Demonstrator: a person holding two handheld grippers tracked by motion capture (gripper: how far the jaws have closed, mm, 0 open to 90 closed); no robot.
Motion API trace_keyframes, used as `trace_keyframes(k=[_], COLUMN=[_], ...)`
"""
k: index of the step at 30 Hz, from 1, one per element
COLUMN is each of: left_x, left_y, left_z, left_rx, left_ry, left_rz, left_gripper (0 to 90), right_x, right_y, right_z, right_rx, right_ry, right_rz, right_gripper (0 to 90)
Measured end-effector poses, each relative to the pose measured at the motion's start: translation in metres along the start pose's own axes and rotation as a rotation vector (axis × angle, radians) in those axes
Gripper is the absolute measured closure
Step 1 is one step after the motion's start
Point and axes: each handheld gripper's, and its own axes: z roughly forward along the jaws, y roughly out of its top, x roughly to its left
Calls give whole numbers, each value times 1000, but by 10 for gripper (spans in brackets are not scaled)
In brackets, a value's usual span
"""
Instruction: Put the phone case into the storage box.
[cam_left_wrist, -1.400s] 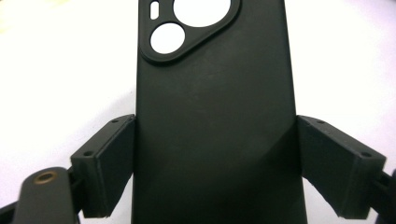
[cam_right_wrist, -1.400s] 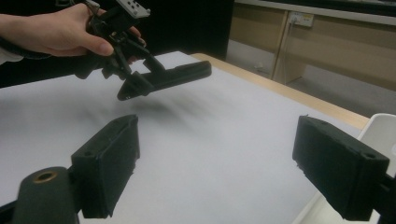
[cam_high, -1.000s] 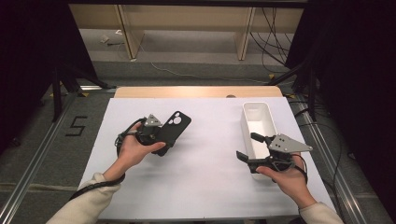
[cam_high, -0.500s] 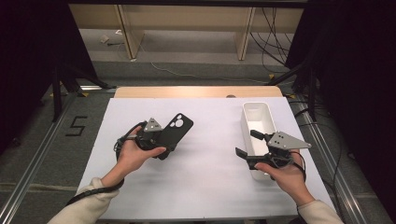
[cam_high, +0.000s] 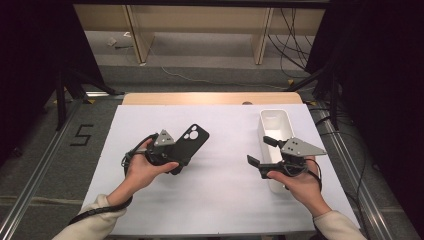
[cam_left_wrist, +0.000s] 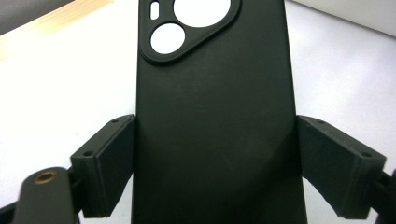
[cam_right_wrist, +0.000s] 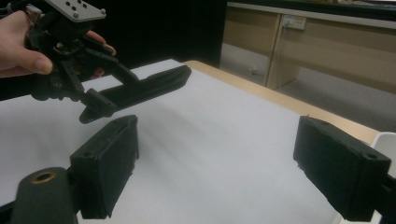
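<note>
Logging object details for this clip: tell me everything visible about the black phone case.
The phone case is matte black and looks like soft rubber or plastic, with a raised camera block at its far end holding two round cutouts and a small slot. The left claw clamps its long sides near the lower end, one jaw on each edge. Seen from the right gripper view, it is lifted off the white table, roughly level, touching nothing else.
</note>
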Motion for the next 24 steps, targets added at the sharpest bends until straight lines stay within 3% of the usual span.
trace_keyframes(k=[24], left_x=[-22], left_y=[0], left_z=[-6], left_rx=[-18], left_ry=[-31], left_rz=[33], left_gripper=[152], right_x=[12], right_y=[10], right_z=[14], right_rx=[11], right_ry=[0], right_rz=[-5], right_gripper=[151])
